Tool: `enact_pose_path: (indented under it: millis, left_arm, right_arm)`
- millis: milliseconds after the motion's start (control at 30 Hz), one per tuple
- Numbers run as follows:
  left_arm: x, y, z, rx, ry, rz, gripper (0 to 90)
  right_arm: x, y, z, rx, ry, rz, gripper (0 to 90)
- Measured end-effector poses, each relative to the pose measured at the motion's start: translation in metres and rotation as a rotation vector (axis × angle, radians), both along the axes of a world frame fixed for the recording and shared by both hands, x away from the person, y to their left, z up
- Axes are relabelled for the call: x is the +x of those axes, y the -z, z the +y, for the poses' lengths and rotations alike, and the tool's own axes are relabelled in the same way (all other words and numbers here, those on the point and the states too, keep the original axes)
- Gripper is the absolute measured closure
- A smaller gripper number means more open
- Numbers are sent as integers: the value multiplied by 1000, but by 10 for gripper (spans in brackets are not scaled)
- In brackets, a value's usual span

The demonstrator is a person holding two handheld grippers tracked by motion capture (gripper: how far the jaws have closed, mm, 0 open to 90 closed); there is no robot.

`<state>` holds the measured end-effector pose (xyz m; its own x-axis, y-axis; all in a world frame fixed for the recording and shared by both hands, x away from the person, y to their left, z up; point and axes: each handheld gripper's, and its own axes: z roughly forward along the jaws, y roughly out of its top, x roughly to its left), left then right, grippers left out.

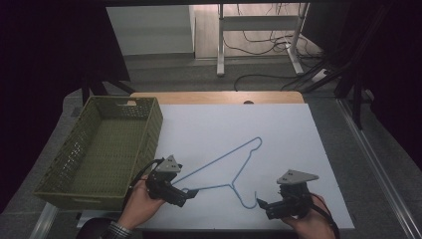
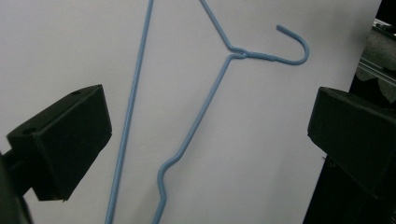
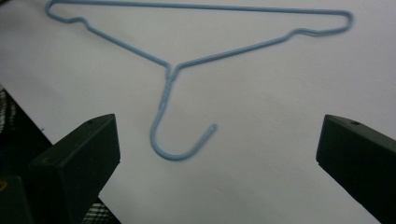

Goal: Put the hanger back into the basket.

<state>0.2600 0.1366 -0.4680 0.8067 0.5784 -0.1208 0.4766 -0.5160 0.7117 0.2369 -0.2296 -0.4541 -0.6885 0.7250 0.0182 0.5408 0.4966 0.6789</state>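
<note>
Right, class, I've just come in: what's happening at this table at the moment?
A person holds a two-jaw gripper in each hand over a white table. A blue wire hanger lies flat on it. The left gripper is at one shoulder end of the hanger, with its jaws open either side of the wire. The right gripper sits open just short of the hook. Neither has gripped it. A green basket stands empty at the left.
</note>
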Motion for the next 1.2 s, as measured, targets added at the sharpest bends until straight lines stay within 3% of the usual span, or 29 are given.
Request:
enact_pose_path:
  millis: [167,200,467,600,767,933,1100,1200]
  left_arm:
    - [2,6,-3,10,2,-4,1]
    - [2,9,-5,5,0,-7,1]
    - [4,19,-14,14,4,-14,5]
    - [4,23,-17,21,16,-18,5]
    - [4,26,-18,34,20,-17,6]
    - [4,31,-21,56,32,-14,7]
    - [3,33,-24,75,42,-18,7]
    - [3,33,-25,75,44,-18,6]
  right_arm:
    - [3,4,16,-7,-27,8,63]
    - [5,8,24,-7,-34,20,143]
    - [8,28,51,-50,-48,77,443]
    - [9,39,60,-78,-34,79,552]
    - [11,45,65,-81,-25,96,644]
    - [10,57,71,-144,3,124,728]
    - [8,58,72,-141,43,127,842]
    - [6,58,74,-145,61,122,859]
